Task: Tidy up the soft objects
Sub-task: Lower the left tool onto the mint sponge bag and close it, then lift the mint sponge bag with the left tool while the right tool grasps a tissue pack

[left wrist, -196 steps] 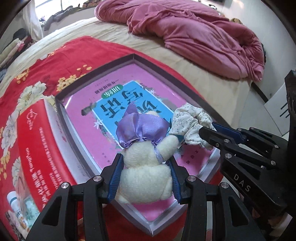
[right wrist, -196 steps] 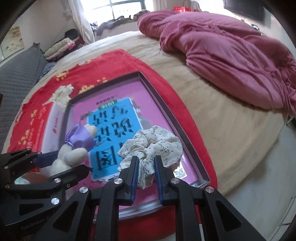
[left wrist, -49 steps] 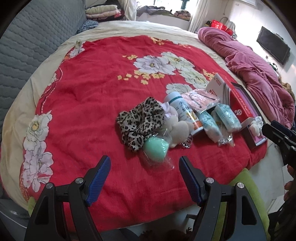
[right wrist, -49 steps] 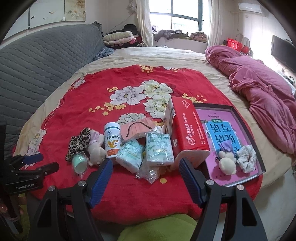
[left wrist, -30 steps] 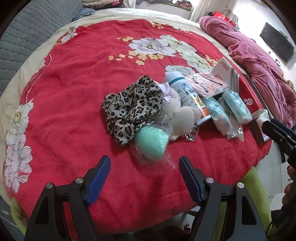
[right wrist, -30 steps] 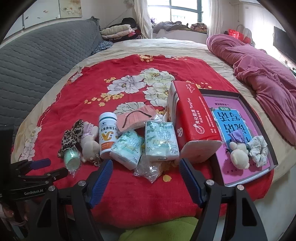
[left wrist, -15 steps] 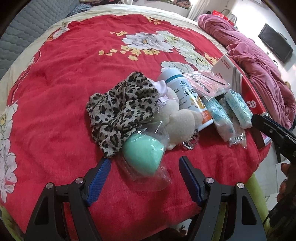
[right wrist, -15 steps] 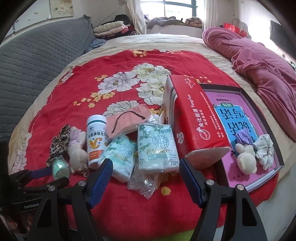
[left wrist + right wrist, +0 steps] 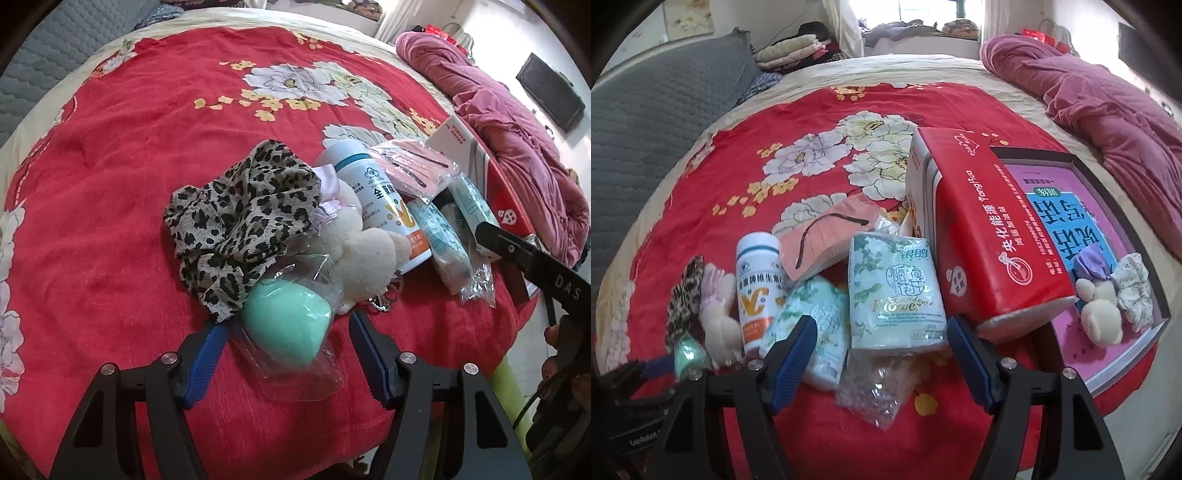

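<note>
Green sponge [image 9: 282, 321] between closing left gripper [image 9: 286, 345] pads.

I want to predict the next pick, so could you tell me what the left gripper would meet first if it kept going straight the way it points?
Most likely the mint-green sponge in its clear wrapper, which lies between the left gripper's closing jaws; whether the pads touch it is unclear.

mint sponge [image 9: 284, 319]: bagged in clear plastic, on red blanket | leopard scrunchie [image 9: 240, 221]: crumpled, touching sponge | cream plush [image 9: 360, 254]: lying beside both | second plush [image 9: 1099, 314], floral scrunchie [image 9: 1134, 291]: in tray
</note>
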Action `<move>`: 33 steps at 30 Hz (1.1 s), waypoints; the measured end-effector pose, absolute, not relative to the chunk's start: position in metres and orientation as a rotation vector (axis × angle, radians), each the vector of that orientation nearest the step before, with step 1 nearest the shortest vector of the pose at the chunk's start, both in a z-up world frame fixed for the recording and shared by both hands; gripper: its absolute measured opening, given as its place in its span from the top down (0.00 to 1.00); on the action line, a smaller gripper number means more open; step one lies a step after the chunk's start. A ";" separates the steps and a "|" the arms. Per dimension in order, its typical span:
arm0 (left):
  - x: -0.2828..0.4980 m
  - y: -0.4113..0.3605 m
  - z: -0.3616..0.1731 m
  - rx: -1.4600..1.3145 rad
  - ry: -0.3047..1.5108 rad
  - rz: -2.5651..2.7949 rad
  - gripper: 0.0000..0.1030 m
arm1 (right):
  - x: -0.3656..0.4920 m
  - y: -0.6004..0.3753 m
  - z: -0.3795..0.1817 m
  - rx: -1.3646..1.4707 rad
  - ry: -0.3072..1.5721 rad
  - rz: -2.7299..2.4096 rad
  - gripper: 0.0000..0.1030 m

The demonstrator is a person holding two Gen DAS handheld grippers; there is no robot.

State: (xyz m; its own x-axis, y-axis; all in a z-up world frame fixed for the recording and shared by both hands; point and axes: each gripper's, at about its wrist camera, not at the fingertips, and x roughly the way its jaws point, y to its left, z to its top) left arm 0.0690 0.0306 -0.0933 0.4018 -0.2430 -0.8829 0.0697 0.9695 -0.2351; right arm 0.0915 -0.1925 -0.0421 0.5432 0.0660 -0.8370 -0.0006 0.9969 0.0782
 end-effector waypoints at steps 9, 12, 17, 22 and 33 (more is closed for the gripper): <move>0.069 0.033 -0.097 -0.193 1.144 -0.198 0.50 | 0.095 -0.196 -0.045 0.096 0.988 0.041 0.57; 0.068 0.035 -0.096 -0.206 1.139 -0.201 0.52 | 0.088 -0.198 -0.039 0.112 0.966 0.055 0.68; 0.064 0.034 -0.092 -0.214 1.126 -0.222 0.53 | 0.077 -0.198 -0.039 0.103 0.966 0.063 0.72; 0.061 0.031 -0.087 -0.199 1.115 -0.233 0.53 | 0.077 -0.196 -0.040 0.093 0.957 0.063 0.70; 0.066 0.033 -0.096 -0.219 1.128 -0.237 0.53 | 0.105 -0.180 -0.044 -0.019 0.964 -0.015 0.46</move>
State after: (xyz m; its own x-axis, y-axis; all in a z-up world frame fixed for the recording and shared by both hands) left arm 0.0664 0.0333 -0.0959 0.4083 -0.2961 -0.8635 0.0761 0.9537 -0.2910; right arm 0.1048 -0.1802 -0.0439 0.5698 -0.0212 -0.8215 0.0040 0.9997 -0.0231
